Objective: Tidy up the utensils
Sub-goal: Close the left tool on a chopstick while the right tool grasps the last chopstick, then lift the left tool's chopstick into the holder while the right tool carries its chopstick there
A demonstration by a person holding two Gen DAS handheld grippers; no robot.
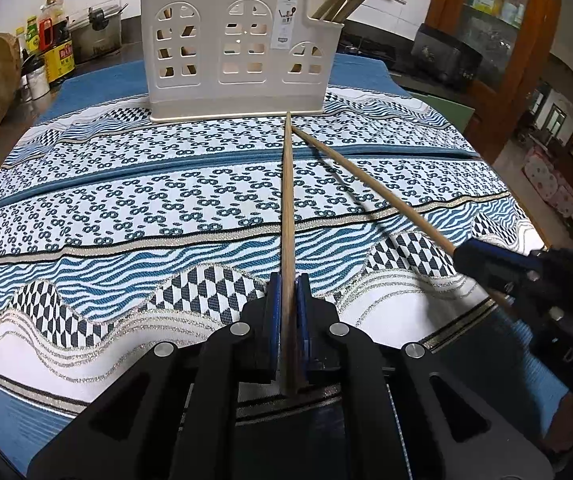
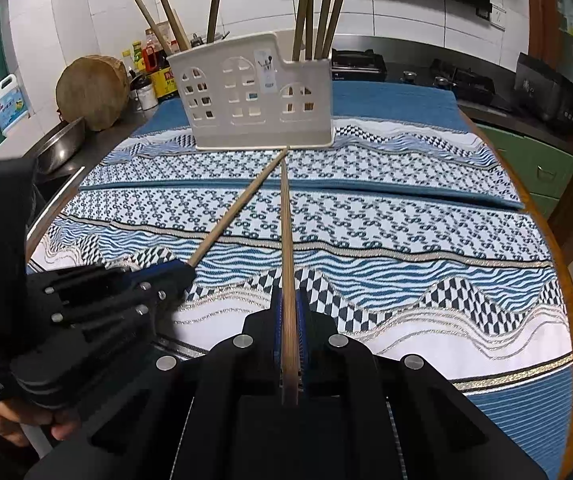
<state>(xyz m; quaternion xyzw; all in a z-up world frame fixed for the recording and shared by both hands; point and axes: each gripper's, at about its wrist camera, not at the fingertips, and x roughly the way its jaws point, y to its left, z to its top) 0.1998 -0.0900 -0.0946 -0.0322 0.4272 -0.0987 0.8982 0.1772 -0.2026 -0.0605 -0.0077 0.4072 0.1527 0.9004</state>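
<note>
A cream utensil holder (image 1: 230,52) with window cut-outs stands at the far side of the patterned cloth; it also shows in the right wrist view (image 2: 258,96). Several wooden chopsticks (image 2: 318,8) stand in its compartments. My left gripper (image 1: 288,292) is shut on a wooden chopstick (image 1: 287,200) that points at the holder's base. My right gripper (image 2: 289,304) is shut on a second chopstick (image 2: 285,220). The two tips nearly meet in front of the holder. The right gripper also shows in the left wrist view (image 1: 466,254), and the left gripper in the right wrist view (image 2: 184,270).
The blue and white cloth (image 1: 126,208) covers the table. Bottles (image 1: 52,48) and a pot stand at the back left. A wooden block (image 2: 92,92), a metal bowl (image 2: 60,146) and a detergent bottle (image 2: 6,104) are on the left counter. A stove (image 2: 462,80) is behind.
</note>
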